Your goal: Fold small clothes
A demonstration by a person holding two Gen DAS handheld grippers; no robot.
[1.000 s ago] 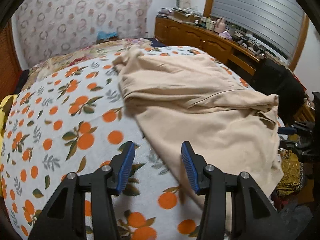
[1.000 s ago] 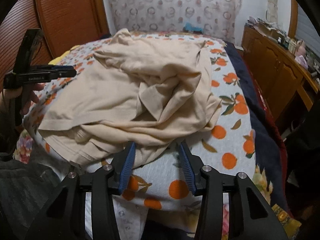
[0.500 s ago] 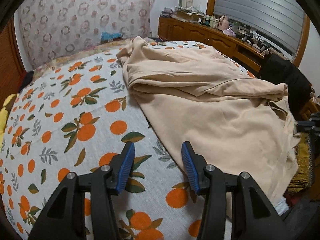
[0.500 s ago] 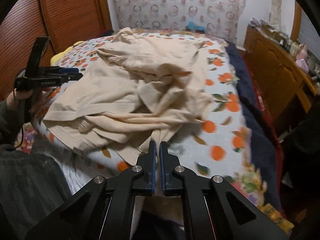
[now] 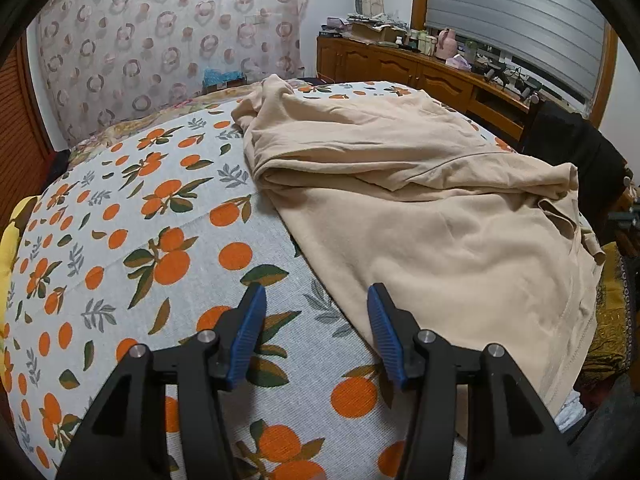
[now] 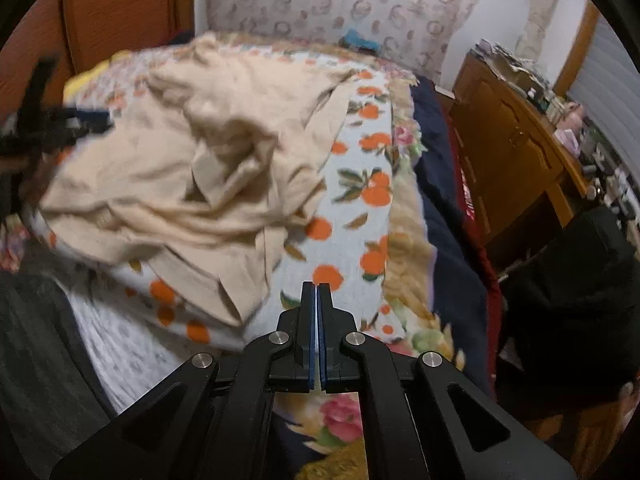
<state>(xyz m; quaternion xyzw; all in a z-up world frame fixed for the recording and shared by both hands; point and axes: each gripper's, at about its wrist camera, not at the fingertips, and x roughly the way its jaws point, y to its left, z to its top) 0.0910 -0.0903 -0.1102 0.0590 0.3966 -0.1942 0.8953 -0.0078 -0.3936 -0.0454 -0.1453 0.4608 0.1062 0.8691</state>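
A beige garment [image 5: 400, 184] lies crumpled and partly folded over itself on a bed with an orange-print cover [image 5: 132, 240]. My left gripper [image 5: 314, 328] is open and empty, hovering just above the cover at the garment's near left edge. In the right wrist view the garment [image 6: 192, 176] lies up and to the left. My right gripper [image 6: 314, 304] is shut with nothing between its pads, held off the bed's near corner, clear of the garment. The left gripper [image 6: 86, 118] shows blurred at the far left there.
A wooden sideboard [image 5: 420, 68] with clutter runs along the right wall under a shuttered window. A dark chair [image 6: 580, 280] stands by the bed's right side. A patterned headboard [image 5: 160, 40] is behind the bed. A yellow object [image 5: 8, 232] lies at the bed's left edge.
My right gripper shut, empty, and swung right, away from the garment's hem. My left gripper stayed open and drew slightly back toward the garment's left edge.
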